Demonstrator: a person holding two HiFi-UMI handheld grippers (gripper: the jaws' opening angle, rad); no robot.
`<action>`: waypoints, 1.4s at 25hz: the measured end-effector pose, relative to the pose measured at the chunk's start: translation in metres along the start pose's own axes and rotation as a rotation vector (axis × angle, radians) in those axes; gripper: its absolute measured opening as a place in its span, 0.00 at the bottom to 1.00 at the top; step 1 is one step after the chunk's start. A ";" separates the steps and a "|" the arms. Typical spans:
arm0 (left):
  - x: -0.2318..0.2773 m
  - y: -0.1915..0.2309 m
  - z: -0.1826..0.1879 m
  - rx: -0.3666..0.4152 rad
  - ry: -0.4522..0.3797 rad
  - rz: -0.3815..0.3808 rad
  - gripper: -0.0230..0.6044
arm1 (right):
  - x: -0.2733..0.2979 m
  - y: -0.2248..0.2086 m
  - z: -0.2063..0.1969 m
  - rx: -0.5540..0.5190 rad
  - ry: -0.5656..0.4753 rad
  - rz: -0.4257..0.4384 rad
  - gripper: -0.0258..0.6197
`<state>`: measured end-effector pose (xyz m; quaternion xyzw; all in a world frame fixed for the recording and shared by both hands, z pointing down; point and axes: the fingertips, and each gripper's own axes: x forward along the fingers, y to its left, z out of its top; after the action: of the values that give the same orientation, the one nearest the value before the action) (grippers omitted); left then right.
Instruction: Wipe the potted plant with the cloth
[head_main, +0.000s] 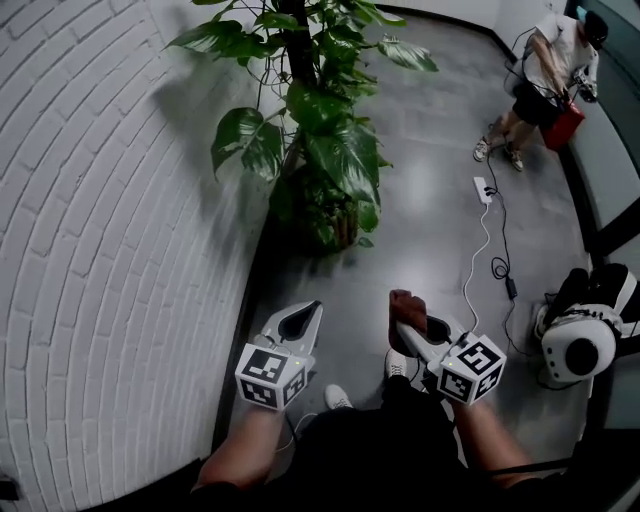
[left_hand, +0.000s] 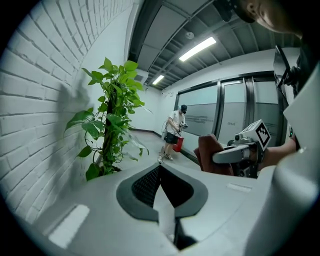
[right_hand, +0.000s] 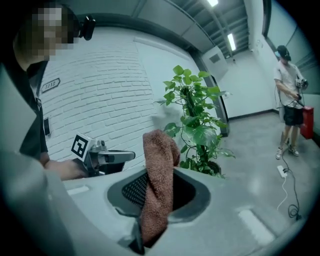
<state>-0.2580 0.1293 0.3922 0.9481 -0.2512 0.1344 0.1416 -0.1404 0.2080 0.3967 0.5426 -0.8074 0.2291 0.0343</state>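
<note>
Against the brick wall (head_main: 90, 250), well ahead of both tools, the potted plant (head_main: 320, 150) is seemingly not yet wiped, while the brown cloth (head_main: 403, 303) is pinched in the right gripper (head_main: 405, 325) and the left gripper (head_main: 312, 312) is held closed on nothing.

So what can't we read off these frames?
- Leafy green potted plant: pot hidden under leaves in the head view; top cut off by that view's edge.
- Brown terry cloth: lower end buried between right gripper's jaws.
- Red object held by distant person: too small to identify.
</note>
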 end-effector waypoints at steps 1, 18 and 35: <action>-0.002 -0.002 0.001 0.004 -0.007 -0.002 0.06 | -0.004 0.003 0.001 -0.013 -0.004 -0.002 0.14; -0.015 -0.051 0.029 -0.008 -0.105 0.155 0.06 | -0.050 -0.022 0.021 -0.108 0.035 0.098 0.14; -0.014 -0.082 0.026 0.015 -0.109 0.207 0.06 | -0.083 -0.036 0.014 -0.093 0.011 0.136 0.14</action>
<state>-0.2230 0.1946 0.3468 0.9239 -0.3542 0.0984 0.1059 -0.0716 0.2624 0.3707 0.4832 -0.8518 0.1963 0.0483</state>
